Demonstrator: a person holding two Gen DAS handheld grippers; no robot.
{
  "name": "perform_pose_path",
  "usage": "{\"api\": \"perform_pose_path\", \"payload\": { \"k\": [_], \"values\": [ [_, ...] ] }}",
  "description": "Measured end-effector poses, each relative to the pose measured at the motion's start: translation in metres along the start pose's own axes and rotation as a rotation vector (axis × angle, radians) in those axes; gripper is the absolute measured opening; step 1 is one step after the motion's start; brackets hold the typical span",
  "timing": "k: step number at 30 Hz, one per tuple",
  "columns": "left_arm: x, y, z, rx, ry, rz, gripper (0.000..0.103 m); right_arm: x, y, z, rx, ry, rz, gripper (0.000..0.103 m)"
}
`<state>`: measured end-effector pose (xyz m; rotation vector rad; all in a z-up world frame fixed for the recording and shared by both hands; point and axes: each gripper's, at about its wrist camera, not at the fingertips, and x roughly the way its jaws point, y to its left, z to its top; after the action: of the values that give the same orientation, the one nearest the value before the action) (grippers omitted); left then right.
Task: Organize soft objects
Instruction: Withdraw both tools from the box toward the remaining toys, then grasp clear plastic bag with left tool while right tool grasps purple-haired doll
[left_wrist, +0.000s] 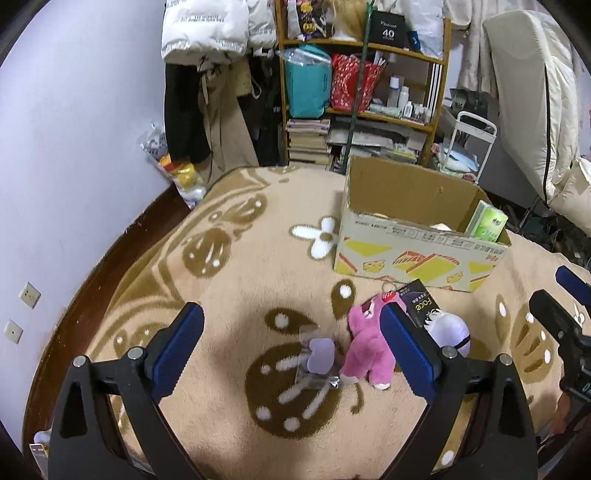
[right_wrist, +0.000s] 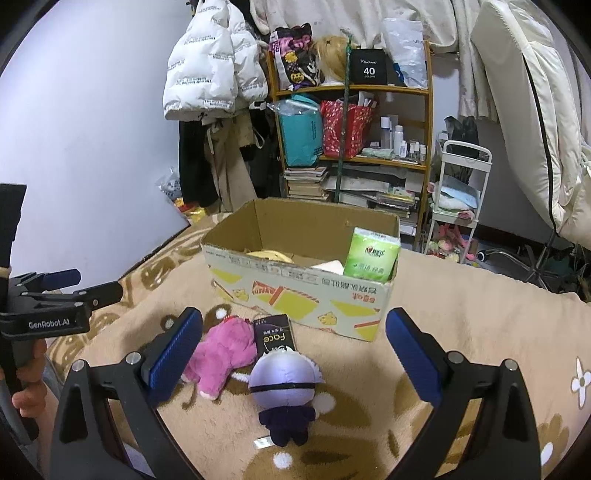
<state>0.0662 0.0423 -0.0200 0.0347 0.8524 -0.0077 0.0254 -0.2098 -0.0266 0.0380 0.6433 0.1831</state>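
Hovering wide open and empty, both tongs, left tongs (left_wrist: 291, 354) and right tongs (right_wrist: 293, 354), frame the pink plush bear (left_wrist: 364, 354) and the lavender-headed plush doll (right_wrist: 282, 384) on the beige patterned blanket (right_wrist: 461, 306), so the pick-up step seems in hand, and next each must close on a toy and carry it to the open cardboard box (right_wrist: 306, 291).

Pink plush toy (right_wrist: 221, 354); lavender-headed, navy-bodied doll (right_wrist: 284, 391); beige blanket (right_wrist: 461, 314), brown floral pattern; green tissue pack (right_wrist: 371, 254).

Pink plush (right_wrist: 221, 352) beside purple-headed doll (right_wrist: 282, 391), lying flat

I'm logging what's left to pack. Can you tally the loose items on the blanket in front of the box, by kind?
Plush toys: 2, the pink plush and the lavender-headed doll
Clear-wrapped packets: 1, the small lavender packet
Black packets: 1, the black packet
Total: 4
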Motion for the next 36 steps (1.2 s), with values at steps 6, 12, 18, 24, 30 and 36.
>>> {"api": "perform_pose_path", "payload": {
  "k": [6,12,18,24,30,36],
  "values": [
    [0.026,-0.002,0.000,-0.004,0.076,-0.006,0.095,0.017,0.001,-0.006,-0.004,0.036,-0.007,0.103],
    [0.053,-0.003,-0.002,-0.008,0.165,-0.009,0.095,0.038,0.001,-0.009,-0.004,0.086,-0.036,0.103],
    [0.082,-0.003,-0.005,-0.024,0.262,-0.023,0.095,0.058,-0.003,-0.014,0.013,0.136,-0.055,0.103],
    [0.103,-0.004,-0.006,-0.031,0.327,-0.031,0.095,0.077,-0.005,-0.019,0.019,0.188,-0.057,0.103],
    [0.119,-0.006,-0.009,-0.025,0.372,-0.018,0.095,0.090,0.001,-0.024,0.000,0.231,-0.047,0.103],
    [0.139,-0.010,-0.015,-0.011,0.431,0.001,0.095,0.100,0.004,-0.031,-0.003,0.282,-0.023,0.103]
  ]
}}
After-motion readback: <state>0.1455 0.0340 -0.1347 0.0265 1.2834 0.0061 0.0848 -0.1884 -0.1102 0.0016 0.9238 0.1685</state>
